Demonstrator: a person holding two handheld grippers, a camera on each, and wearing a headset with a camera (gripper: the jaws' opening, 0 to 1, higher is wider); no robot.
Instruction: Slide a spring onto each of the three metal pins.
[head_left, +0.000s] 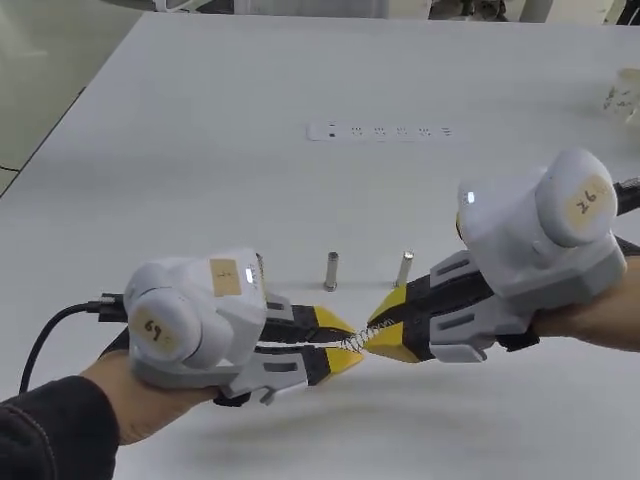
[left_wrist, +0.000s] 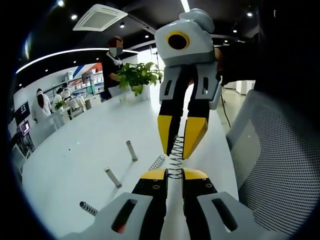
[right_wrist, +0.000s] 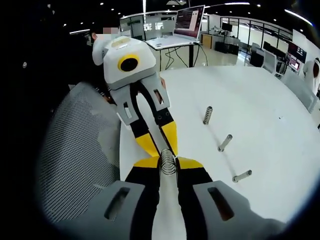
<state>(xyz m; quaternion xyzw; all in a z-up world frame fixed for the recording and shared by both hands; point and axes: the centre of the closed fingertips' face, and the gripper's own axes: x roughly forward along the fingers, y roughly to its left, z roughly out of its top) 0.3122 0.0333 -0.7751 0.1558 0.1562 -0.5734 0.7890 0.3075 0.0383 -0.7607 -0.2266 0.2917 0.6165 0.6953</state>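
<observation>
The spring (left_wrist: 175, 156) hangs level over the white table (head_left: 200, 150), its long axis running tip to tip. The left gripper (left_wrist: 175, 172) and right gripper (right_wrist: 168, 162) each pinch an end (jaws nearly together). Just beyond, the bare pin (head_left: 331, 270) and second pin (head_left: 404, 268) stand upright, with open tabletop around them.

From the head camera we look forward and down on the spring (head_left: 355, 340), from above and quite near, with the table (head_left: 200, 150) running away behind it. The camera on the left gripper (left_wrist: 175, 174) looks along its jaws, very close to the spring, and faces the right gripper (left_wrist: 177, 152) directly. The camera on the right gripper looks the opposite way, equally close. All three views share the spring and the pins (head_left: 331, 270) near it.
</observation>
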